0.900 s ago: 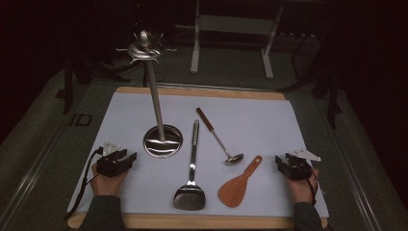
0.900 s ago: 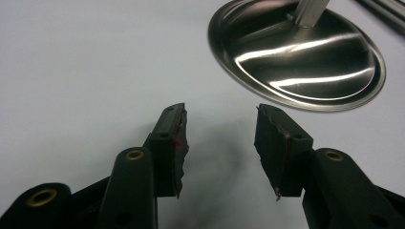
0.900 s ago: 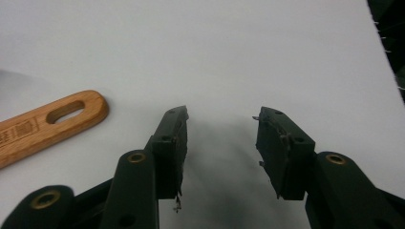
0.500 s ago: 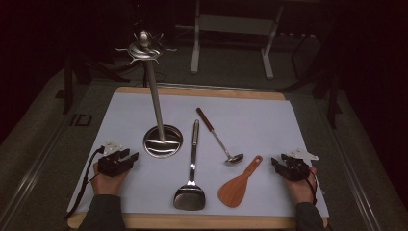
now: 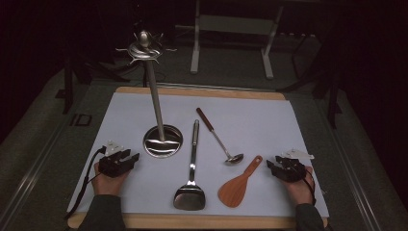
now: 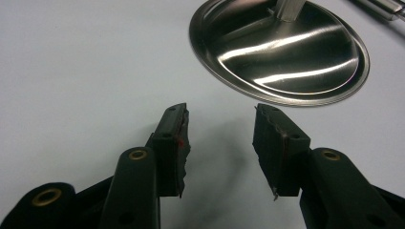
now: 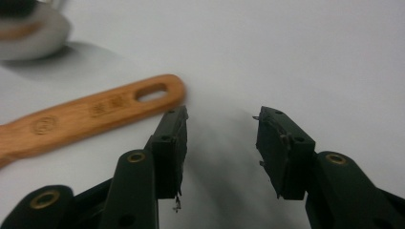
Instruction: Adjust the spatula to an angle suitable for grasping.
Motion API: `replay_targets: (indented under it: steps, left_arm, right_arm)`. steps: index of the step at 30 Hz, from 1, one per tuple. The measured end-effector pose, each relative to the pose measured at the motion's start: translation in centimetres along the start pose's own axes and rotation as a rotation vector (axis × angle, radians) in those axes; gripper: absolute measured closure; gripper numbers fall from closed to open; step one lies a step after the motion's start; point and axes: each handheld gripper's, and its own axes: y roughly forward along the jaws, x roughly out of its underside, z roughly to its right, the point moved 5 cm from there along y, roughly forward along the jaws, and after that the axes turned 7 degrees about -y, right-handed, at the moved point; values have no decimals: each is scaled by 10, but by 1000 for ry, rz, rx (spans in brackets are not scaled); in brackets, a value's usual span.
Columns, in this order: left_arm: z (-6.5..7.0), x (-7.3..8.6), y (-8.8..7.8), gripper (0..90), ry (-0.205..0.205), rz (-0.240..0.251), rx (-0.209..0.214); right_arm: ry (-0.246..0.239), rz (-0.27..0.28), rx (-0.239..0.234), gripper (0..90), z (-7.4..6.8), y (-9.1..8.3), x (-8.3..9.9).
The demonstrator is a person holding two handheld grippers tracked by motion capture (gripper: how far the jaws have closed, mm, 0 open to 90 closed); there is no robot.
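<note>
White sheet [image 5: 250,125] covers a wooden board [image 5: 202,91] in a dark room, where the left gripper [image 5: 126,158] gapes empty near the stand base [image 5: 162,141] and the right gripper [image 5: 273,166] gapes empty just beside the wooden spatula [image 5: 239,184].

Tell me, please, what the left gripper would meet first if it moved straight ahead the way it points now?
Probably the round steel base of the utensil stand: it lies just ahead of the open left gripper, slightly to one side, so it might only graze the rim.
</note>
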Motion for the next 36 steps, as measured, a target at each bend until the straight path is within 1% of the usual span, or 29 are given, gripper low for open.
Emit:
replay_targets:
  steps: [1, 3, 6, 11, 14, 18, 20, 21, 24, 26, 28, 30, 31, 33, 35, 36]
  left_arm:
    - [0, 0, 0, 558, 0, 0, 0]
    - [0, 0, 0, 556, 6, -3, -1]
    - [1, 0, 1, 553, 13, -6, -4]
    - [1, 0, 1, 537, 17, -9, -9]
    - [1, 0, 1, 536, 21, -10, -8]
    - [2, 1, 1, 536, 24, -12, -8]
    - [2, 1, 1, 536, 25, -13, -9]
    - [2, 1, 1, 536, 26, -14, -9]
    - [3, 1, 2, 535, 30, -19, -13]
    - [3, 1, 3, 535, 39, -22, -16]
    - [4, 1, 3, 535, 44, -28, -17]
    - [4, 1, 3, 535, 49, -31, -21]
    - [5, 1, 4, 535, 52, -34, -23]
    - [5, 1, 4, 535, 59, -38, -26]
    - [5, 2, 4, 535, 65, -43, -28]
    - [6, 2, 5, 535, 66, -44, -28]
  right_arm:
    - [0, 0, 0, 540, 0, 0, 0]
    - [-18, -8, -25, 540, -5, -1, -4]
    - [-39, -25, -39, 540, -12, -2, -8]
    - [-47, -27, -78, 540, -22, -8, -20]
    - [-67, -33, -93, 543, -28, -12, -28]
    - [-101, -38, -125, 559, -36, -17, -45]
    - [-120, -32, -140, 571, -40, -20, -55]
    - [-136, -26, -157, 577, -45, -21, -63]
    - [-169, -16, -190, 602, -57, -22, -78]
    - [-186, -10, -208, 634, -66, -22, -88]
    - [-201, -1, -229, 685, -78, -20, -97]
    - [-213, 3, -250, 757, -90, -16, -106]
    - [-221, 3, -259, 812, -99, -14, -111]
    - [-238, 3, -287, 891, -115, -7, -119]
    - [-240, -11, -298, 900, -129, -2, -123]
    - [-251, -17, -308, 900, -136, 1, -125]
